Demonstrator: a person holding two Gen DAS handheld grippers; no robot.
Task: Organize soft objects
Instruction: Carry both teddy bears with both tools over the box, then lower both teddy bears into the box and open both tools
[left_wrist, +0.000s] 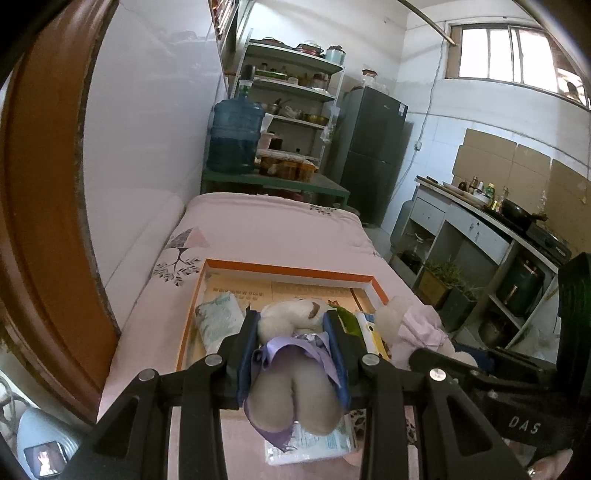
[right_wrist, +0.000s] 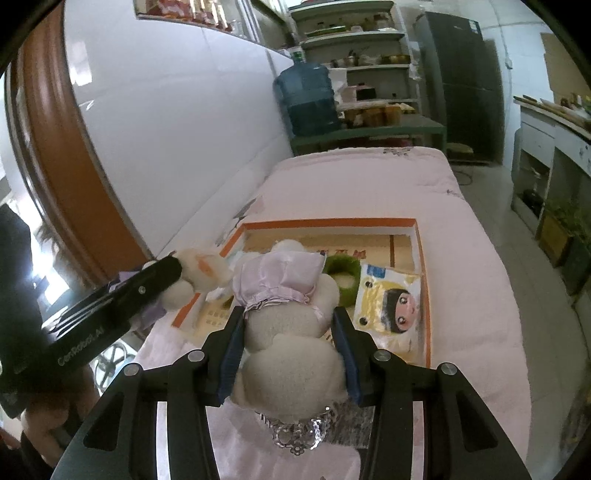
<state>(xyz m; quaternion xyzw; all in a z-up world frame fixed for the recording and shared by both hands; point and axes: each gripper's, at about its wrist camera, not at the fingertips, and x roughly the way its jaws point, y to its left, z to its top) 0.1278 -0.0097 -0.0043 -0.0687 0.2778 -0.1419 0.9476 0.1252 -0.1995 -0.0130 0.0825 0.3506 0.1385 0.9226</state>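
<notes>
My left gripper is shut on a cream plush toy in a purple skirt, held above the near edge of an orange-rimmed shallow box on the pink bed. My right gripper is shut on a second cream plush toy in a pink satin dress, also above the box's near edge. The left gripper's body shows at the left in the right wrist view, with its toy's head poking out. In the box lie a pale tissue pack, a yellow cartoon-face pouch and a green ring-shaped object.
The pink bed runs along a white wall on the left. A brown door frame stands at the near left. Beyond the bed are a blue water jug, shelves and a dark fridge. A kitchen counter lines the right.
</notes>
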